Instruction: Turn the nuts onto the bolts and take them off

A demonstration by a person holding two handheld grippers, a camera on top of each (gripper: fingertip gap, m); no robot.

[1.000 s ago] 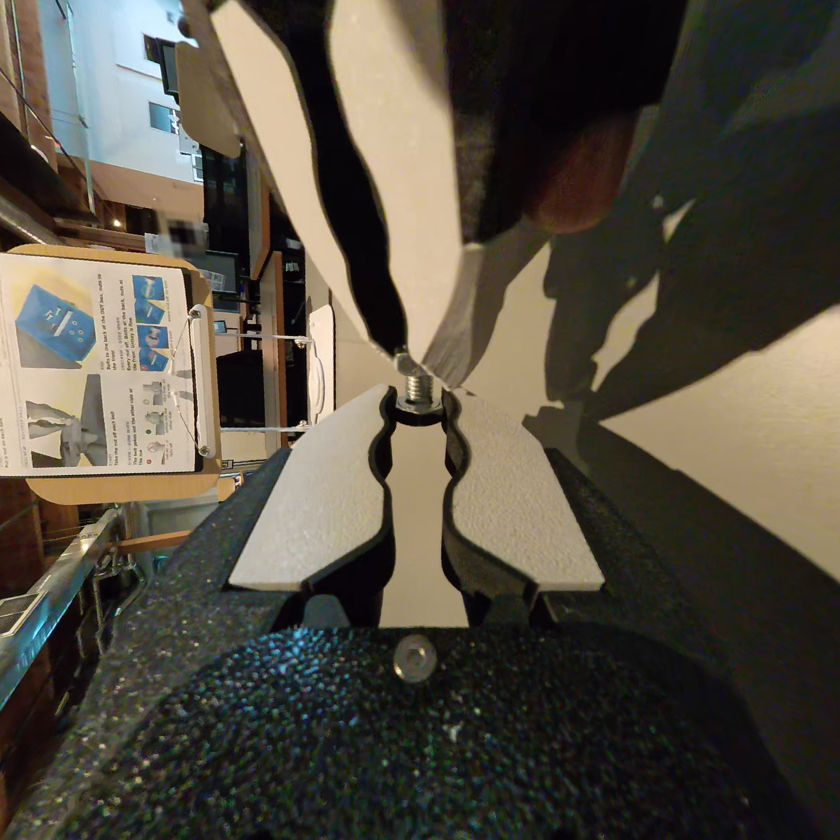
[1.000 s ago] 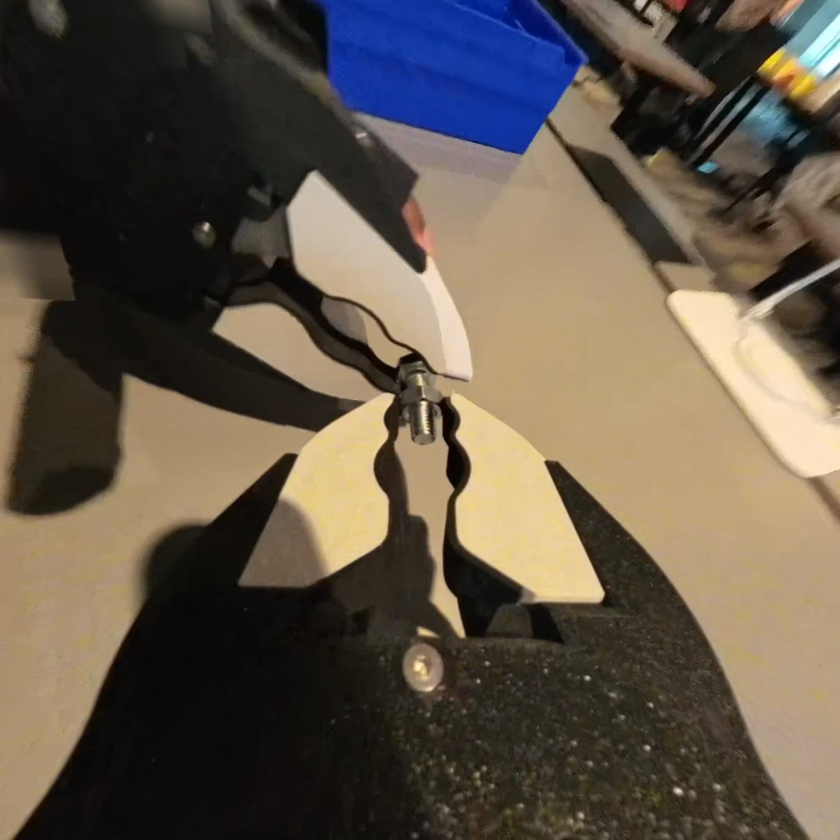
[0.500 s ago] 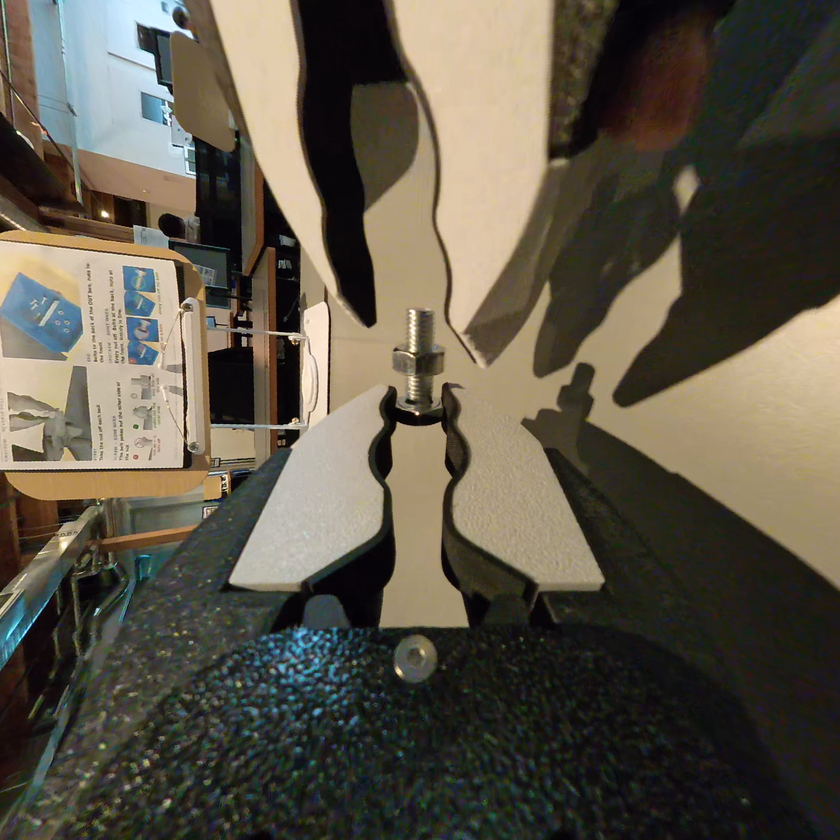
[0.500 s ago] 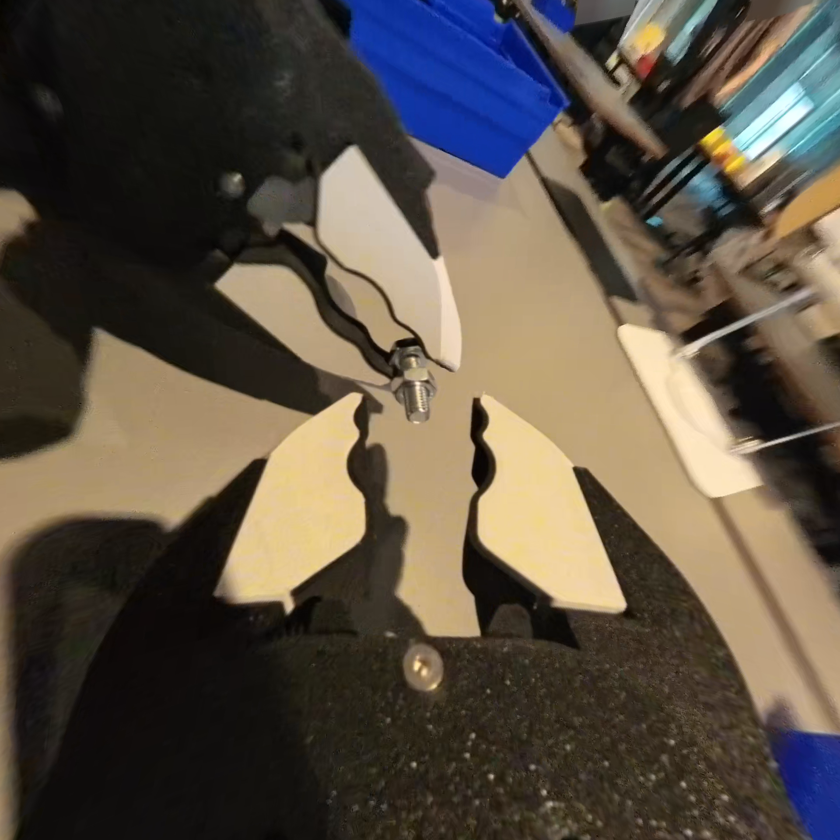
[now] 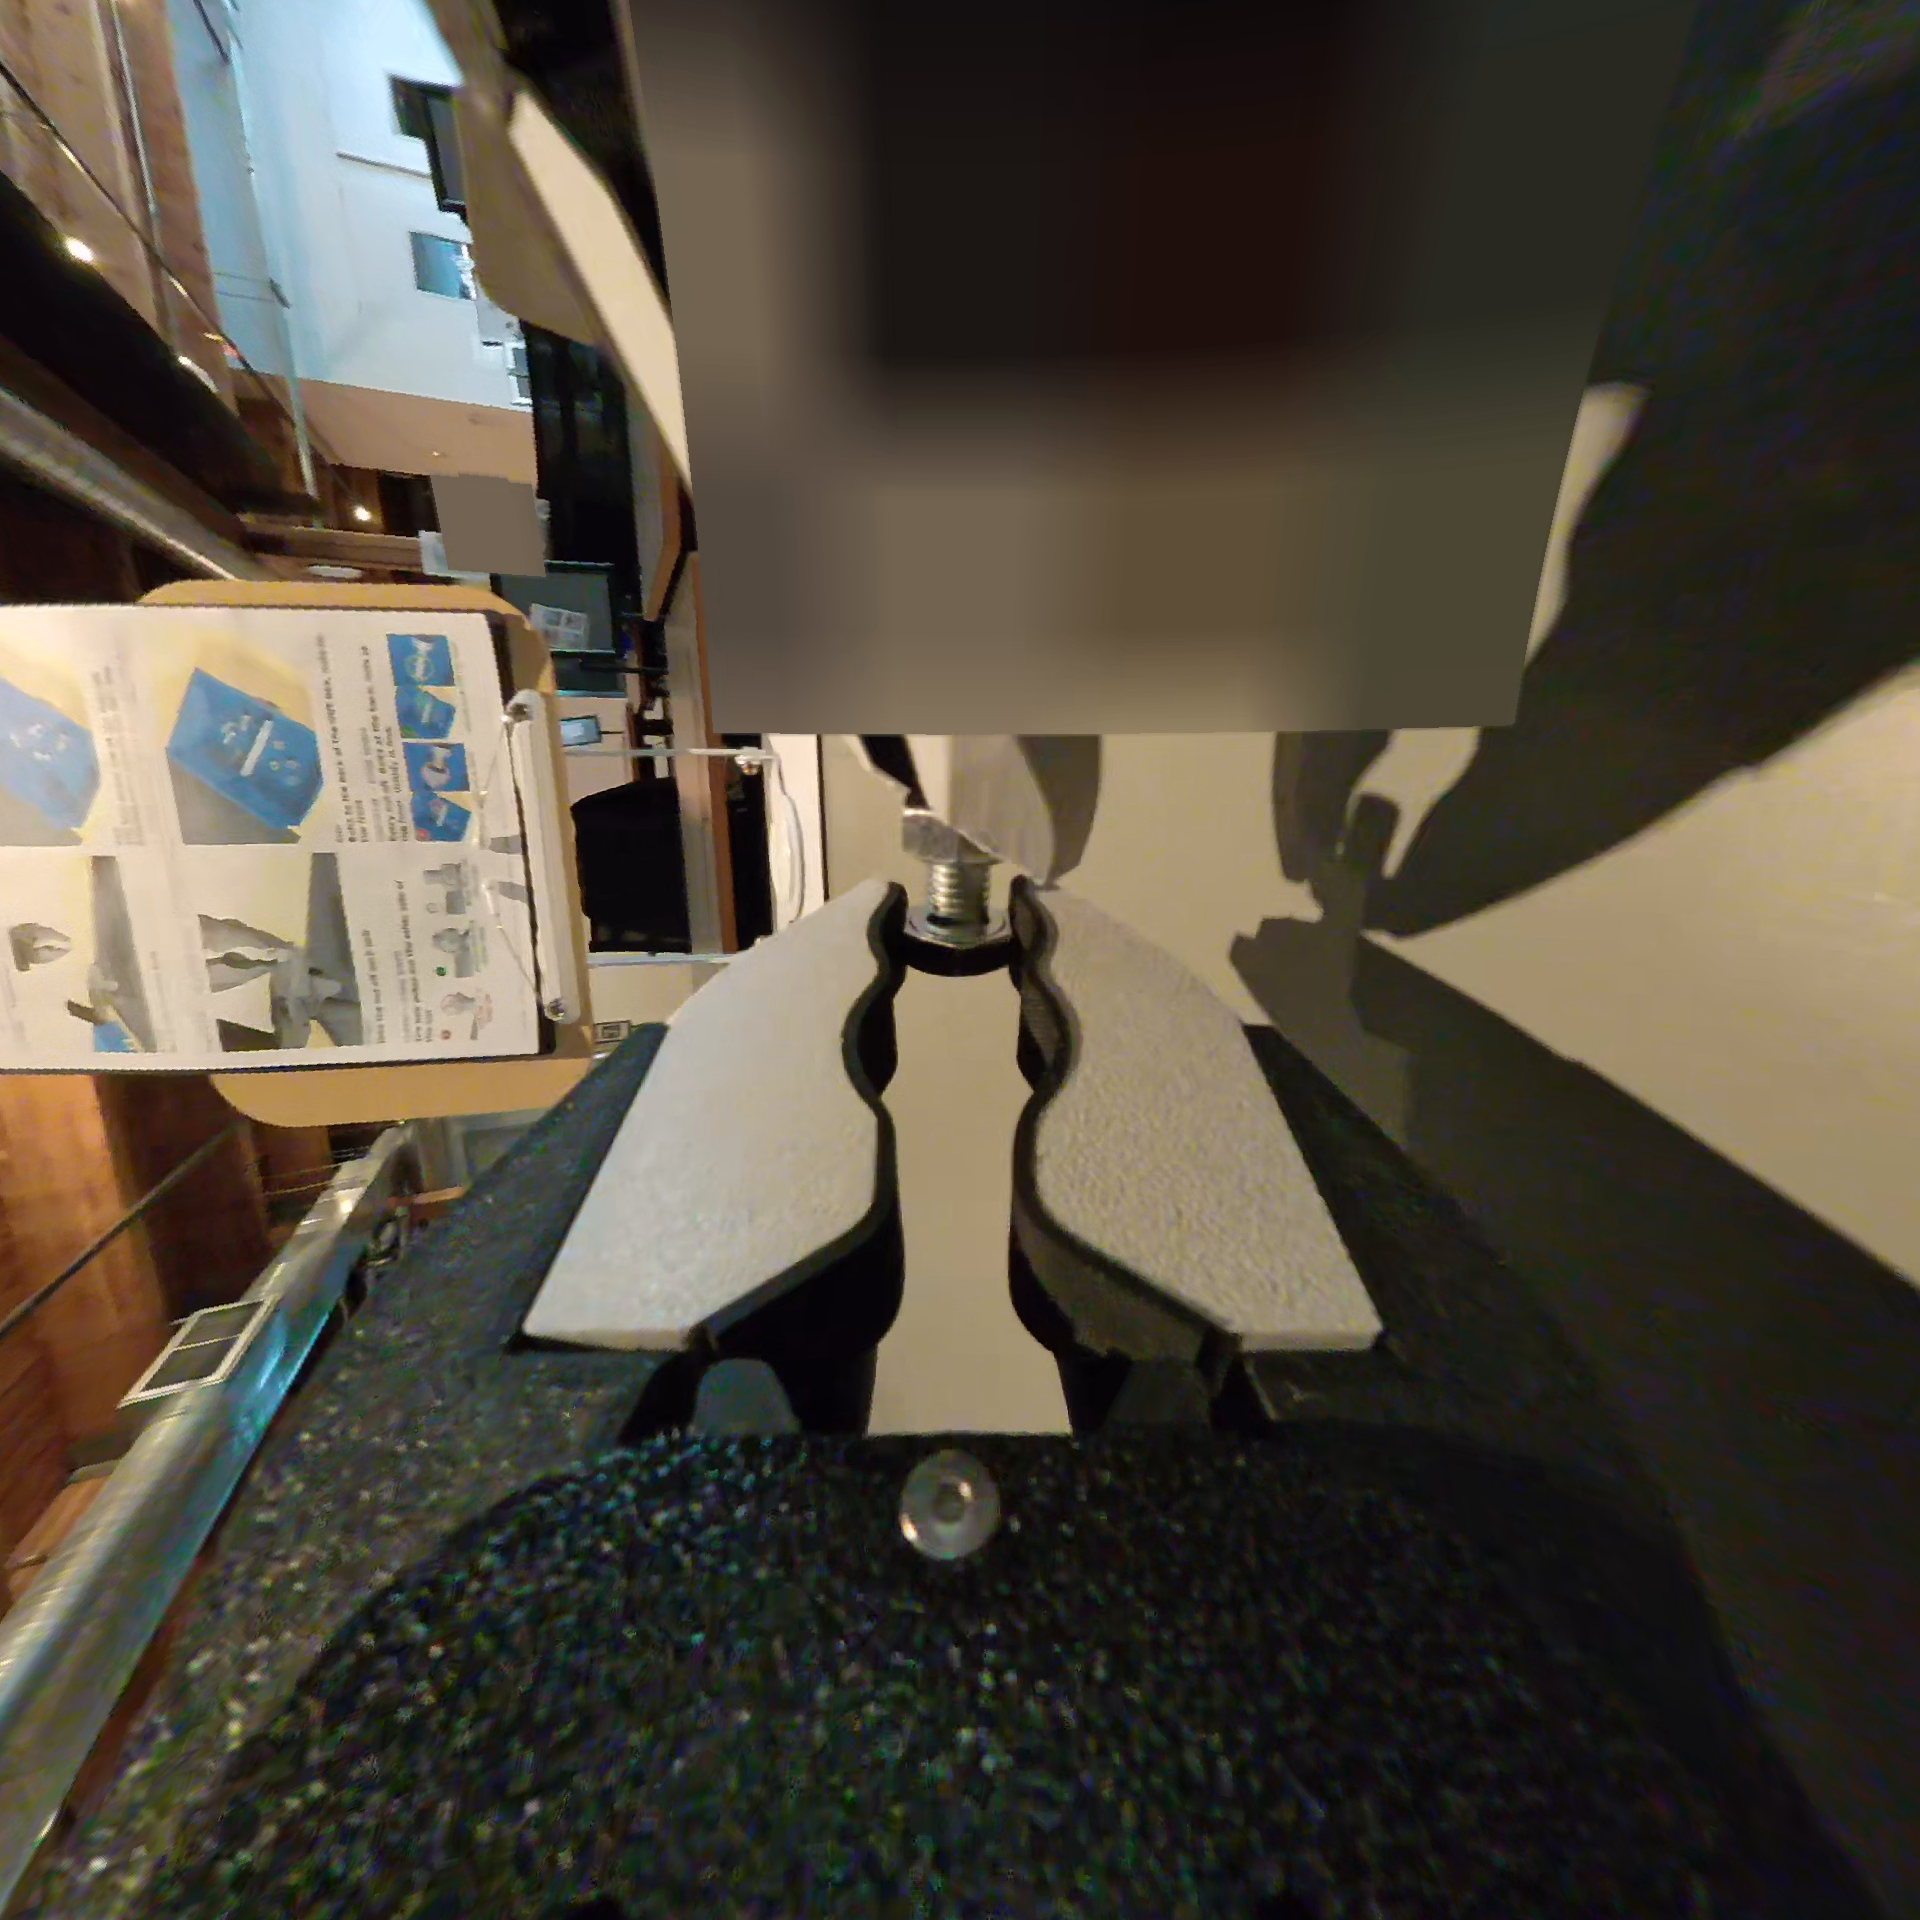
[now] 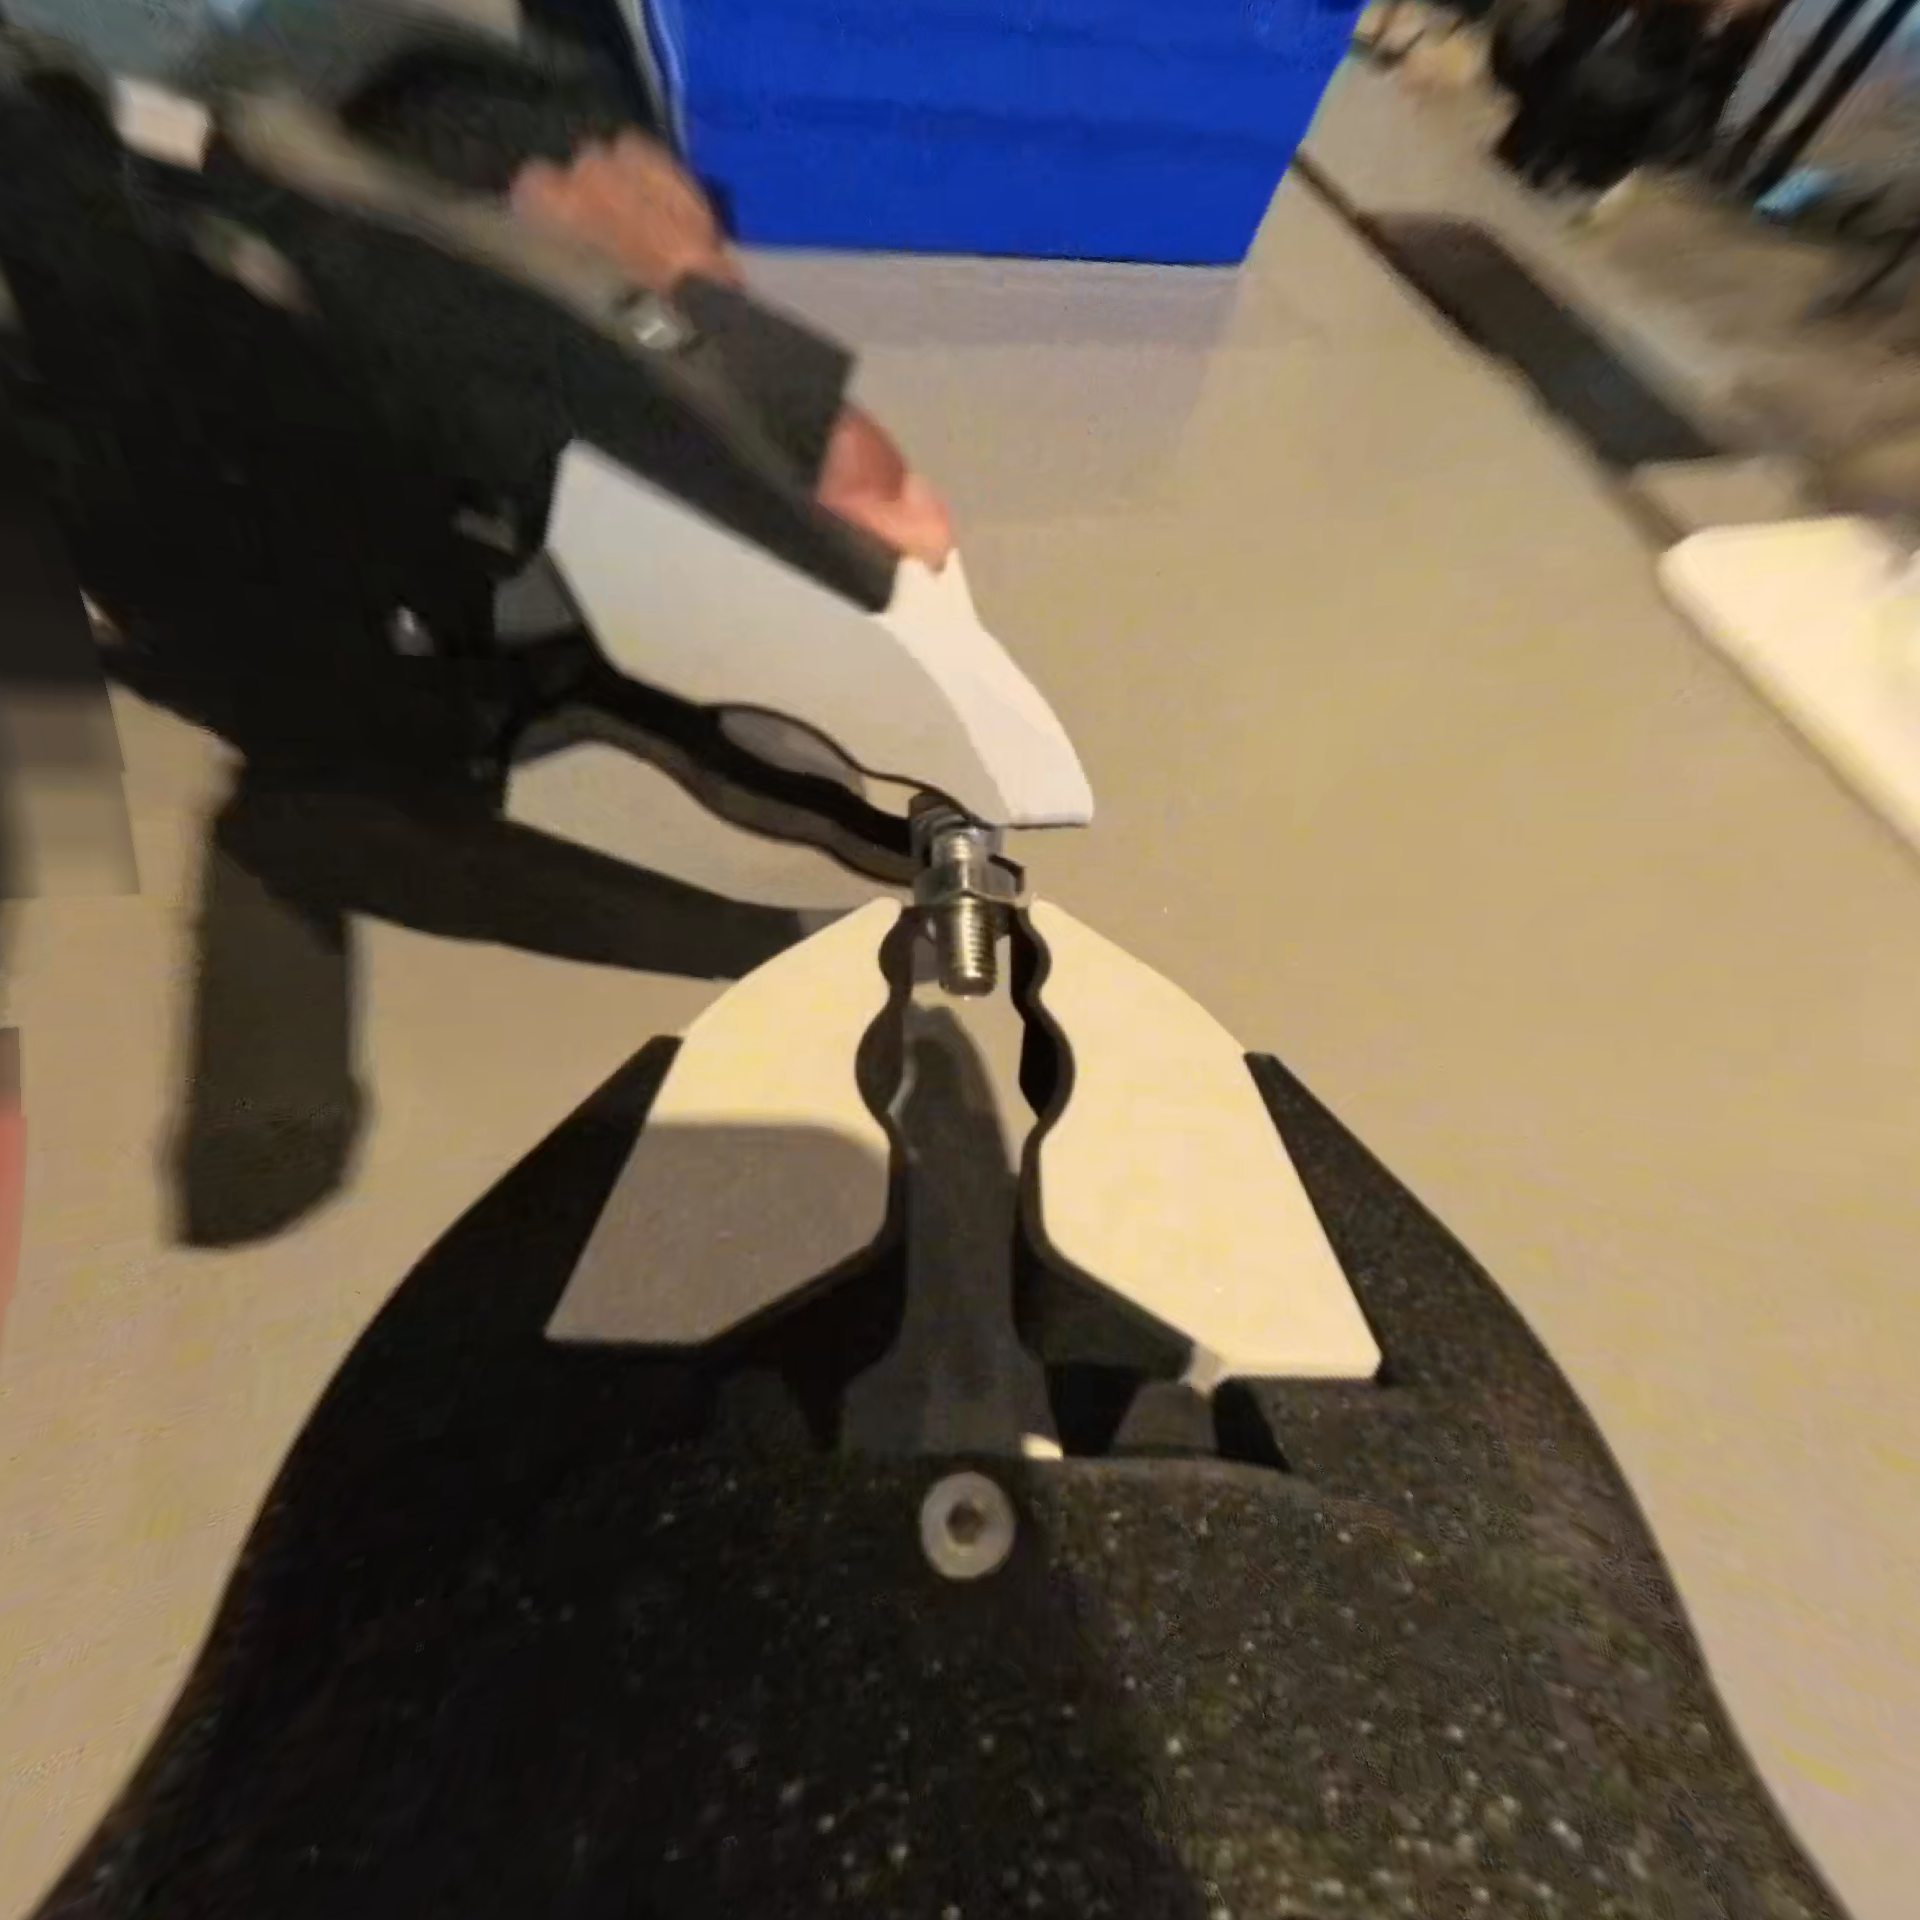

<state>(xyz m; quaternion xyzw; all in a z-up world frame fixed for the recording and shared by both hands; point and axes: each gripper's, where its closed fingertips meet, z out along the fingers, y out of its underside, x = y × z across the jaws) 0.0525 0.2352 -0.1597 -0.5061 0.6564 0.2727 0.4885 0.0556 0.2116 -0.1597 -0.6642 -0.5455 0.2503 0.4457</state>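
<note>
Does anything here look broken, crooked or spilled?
Nothing stands out. The left gripper holds the bolt by its head, the right gripper closes on the nut, and nothing looks damaged or spilled.

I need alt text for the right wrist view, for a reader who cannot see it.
The right hand-held gripper closes on a nut threaded on a bolt, while the left hand-held gripper, held by a hand, grips the bolt's far end. Behind them are a beige table and a blue bin.
</note>
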